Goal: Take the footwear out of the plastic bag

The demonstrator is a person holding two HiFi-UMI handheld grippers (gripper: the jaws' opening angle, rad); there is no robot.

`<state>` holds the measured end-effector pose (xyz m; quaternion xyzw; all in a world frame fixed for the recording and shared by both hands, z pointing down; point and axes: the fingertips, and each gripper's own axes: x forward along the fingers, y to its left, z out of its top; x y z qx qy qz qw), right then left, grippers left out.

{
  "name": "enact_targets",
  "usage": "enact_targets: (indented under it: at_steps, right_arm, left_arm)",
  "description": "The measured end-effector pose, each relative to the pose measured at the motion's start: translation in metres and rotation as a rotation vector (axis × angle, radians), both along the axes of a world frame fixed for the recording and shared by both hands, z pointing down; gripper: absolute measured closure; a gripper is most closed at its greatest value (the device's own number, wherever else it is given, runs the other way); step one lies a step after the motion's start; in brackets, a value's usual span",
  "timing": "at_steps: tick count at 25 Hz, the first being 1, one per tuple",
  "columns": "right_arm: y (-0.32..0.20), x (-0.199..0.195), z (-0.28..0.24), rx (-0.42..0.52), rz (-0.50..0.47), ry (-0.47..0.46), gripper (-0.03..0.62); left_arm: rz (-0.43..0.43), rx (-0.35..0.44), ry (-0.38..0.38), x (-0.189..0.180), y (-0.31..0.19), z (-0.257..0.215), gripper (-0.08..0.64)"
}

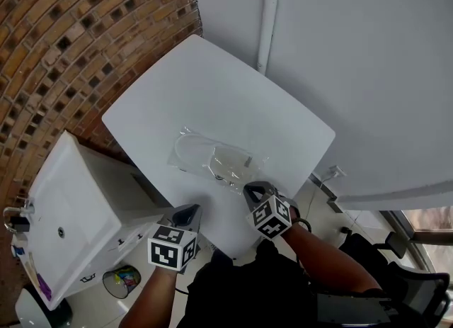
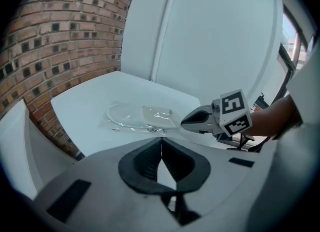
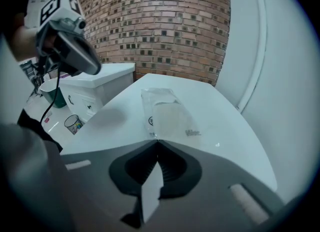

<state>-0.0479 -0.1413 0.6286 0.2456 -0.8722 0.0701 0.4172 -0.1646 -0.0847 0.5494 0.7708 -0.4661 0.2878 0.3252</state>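
**Footwear still sealed in the bag; nothing taken out yet**

The plastic bag (image 1: 205, 153) is lying flat on the white table (image 1: 212, 86), closer to the near edge than the far one and roughly midway between the side edges. The footwear (image 1: 230, 158) is still sitting wholly inside it, so the task is only just beginning: judging by this, the bag has yet to be opened and the contents drawn out.

The right gripper (image 1: 251, 190) is pointing down at the bag's near end with its jaws pressed together. The tips are sitting right at the film's edge, though whether they are nipping any plastic is not showing. The left gripper (image 1: 191, 213) is hovering over the near edge, left of the bag and apart from it, jaws also pressed together on nothing.

The bag is showing as thin, clear, crinkled film, glinting along its folds. The footwear inside is reading as flat, pale and soft-looking, with rounded outlines. The table is looking smooth, matte and hard, with rounded corners.
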Motion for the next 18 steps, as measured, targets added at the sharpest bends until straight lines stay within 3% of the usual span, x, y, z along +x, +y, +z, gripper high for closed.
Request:
enact_targets:
  at_steps: [4,9,13,18]
  right_arm:
    - [0.036,0.007,-0.004,0.022,-0.105,0.007,0.591]
    - [0.083,0.015,0.001,0.014,-0.205,0.005,0.591]
    - [0.107,0.026,0.0,0.008,-0.239,-0.007,0.591]
    - [0.111,0.048,-0.001,0.009,-0.198,-0.016,0.591]
  left_arm:
    - [0.076,0.006,-0.053,0.013,-0.014,0.005,0.552]
    - [0.223,0.011,-0.173,0.039,-0.035,0.028,0.549]
    - [0.38,0.042,-0.299,0.066,-0.056,0.045,0.448]
    - [0.599,0.02,-0.458,0.095,-0.055,0.083,0.437]
